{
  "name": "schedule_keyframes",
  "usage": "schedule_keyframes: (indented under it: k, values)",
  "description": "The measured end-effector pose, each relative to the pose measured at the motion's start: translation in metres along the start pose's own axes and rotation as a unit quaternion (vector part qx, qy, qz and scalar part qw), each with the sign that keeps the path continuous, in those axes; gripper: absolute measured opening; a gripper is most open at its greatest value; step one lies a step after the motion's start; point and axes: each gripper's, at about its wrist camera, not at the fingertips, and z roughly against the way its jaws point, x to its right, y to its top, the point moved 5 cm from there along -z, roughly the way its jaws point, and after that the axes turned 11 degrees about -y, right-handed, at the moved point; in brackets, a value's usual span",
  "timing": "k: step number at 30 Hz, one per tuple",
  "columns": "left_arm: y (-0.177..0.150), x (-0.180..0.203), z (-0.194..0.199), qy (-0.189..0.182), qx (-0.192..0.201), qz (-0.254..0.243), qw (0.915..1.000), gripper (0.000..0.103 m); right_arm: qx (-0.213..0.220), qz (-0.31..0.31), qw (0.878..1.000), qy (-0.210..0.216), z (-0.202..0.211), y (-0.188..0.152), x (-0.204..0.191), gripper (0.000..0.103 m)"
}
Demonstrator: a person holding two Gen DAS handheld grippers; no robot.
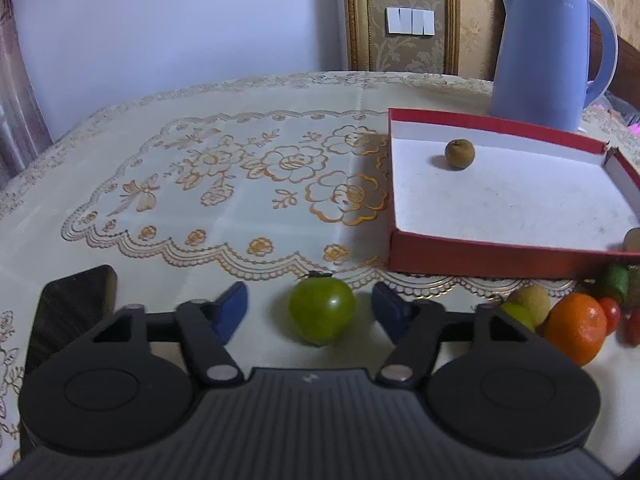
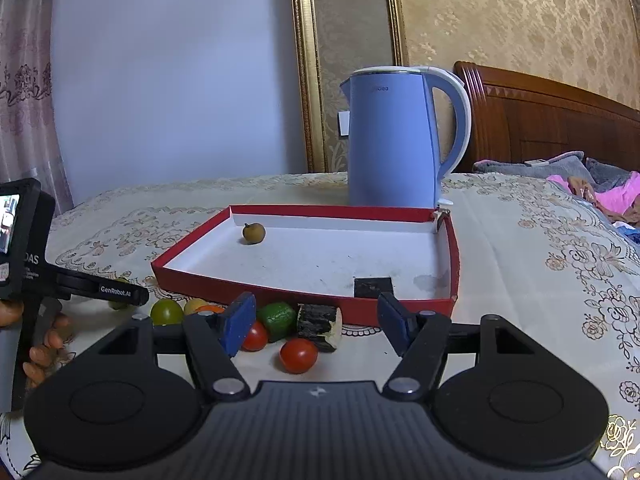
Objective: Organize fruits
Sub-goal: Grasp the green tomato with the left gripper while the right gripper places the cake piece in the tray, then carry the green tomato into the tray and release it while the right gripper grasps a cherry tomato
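Right wrist view: claw finger (image 2: 239, 326) hides part of a red tomato (image 2: 255, 337).

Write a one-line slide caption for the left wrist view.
Left gripper open around a round green tomato on the lace tablecloth, beside a red cardboard tray holding one small brown fruit.

Right wrist view: orange (image 2: 211, 309) mostly hidden behind the tool's blue pad. Left wrist view: brown fruit (image 1: 633, 240) and red tomatoes (image 1: 632, 326) cut off at the right edge. Kettle's (image 1: 552, 48) lettering too small to read.
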Motion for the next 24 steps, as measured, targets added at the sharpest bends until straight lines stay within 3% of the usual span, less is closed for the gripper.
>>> schedule_keyframes:
  k: [5,7,13,24]
  values:
    - [0.001,0.003,0.001,-0.014,-0.003,0.008,0.9999,0.035,-0.004,-0.002,1.0,0.001,0.002,-0.005,0.001,0.067]
    - [0.001,0.003,0.002,-0.012,-0.004,0.01,0.9999,0.03,-0.005,-0.003,1.0,0.0,0.003,-0.005,0.002,0.067]
    - [0.001,0.0,0.007,-0.009,-0.003,0.019,0.9998,0.03,-0.004,-0.004,1.0,-0.003,0.005,-0.006,0.005,0.067]
    - [0.008,0.001,0.055,0.029,0.067,-0.015,0.9972,0.03,-0.022,0.028,0.999,-0.003,0.0,-0.018,-0.005,0.067]
